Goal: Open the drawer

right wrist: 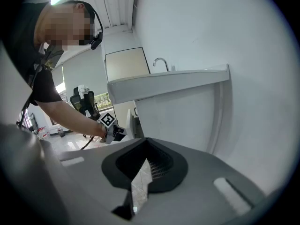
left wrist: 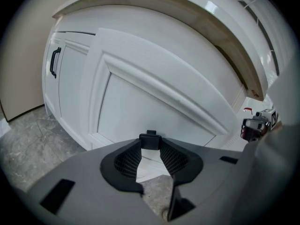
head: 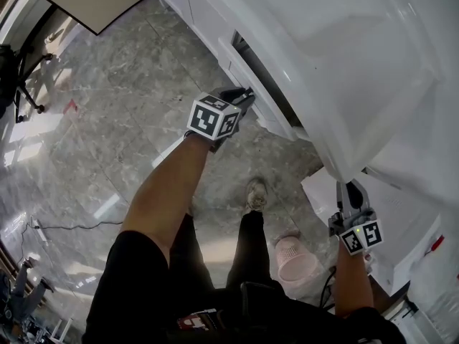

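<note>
We are clamping the left gripper on the small black handle of the white panelled drawer front, with the jaws drawn in narrow and the handle pinched right at their tips. The drawer is sitting under the white countertop with the pale wooden edge. In the head view its front is standing a little out from the cabinet face, with a dark gap showing behind it. To the left of the drawer, in the left gripper view, we are seeing a white cabinet door with a black bar handle.

We are holding the right gripper well to the right of the drawer, close under the corner of the countertop. It is touching nothing. Its own view shows its jaws brought together at the tips, with only a thin sliver of floor showing between them, and they are gripping nothing. Beyond them a curved metal tap is rising above the countertop.

Below the drawer the grey marble floor is spreading out, with a round pink container standing on it.
</note>
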The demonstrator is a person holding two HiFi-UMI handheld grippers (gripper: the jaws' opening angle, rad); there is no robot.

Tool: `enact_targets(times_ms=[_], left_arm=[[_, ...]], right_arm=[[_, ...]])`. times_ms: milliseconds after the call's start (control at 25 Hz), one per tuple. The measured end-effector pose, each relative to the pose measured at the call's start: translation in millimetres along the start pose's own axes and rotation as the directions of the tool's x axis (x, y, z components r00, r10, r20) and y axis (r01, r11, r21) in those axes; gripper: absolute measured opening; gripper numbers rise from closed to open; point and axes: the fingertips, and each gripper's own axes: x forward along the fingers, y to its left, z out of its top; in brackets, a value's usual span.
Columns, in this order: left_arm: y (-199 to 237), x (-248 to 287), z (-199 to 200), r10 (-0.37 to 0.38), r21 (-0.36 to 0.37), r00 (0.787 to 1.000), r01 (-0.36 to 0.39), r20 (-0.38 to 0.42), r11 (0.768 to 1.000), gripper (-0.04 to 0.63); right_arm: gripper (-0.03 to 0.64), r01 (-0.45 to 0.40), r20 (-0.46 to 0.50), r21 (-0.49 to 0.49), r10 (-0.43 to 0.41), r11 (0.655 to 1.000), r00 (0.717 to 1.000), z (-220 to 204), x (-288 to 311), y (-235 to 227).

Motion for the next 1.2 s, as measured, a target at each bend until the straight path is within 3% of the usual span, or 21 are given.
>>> enact_targets(times_ms=[1200], left_arm=[[11.2, -67.4, -48.3, 0.023, -0.012, 0.999, -0.023, -0.024, 1.000, 0.124]], right_arm=[[-0.006, -0.055, -0.008, -0.050, 0.055, 0.997, 0.998, -0.4, 12.3, 54.1]])
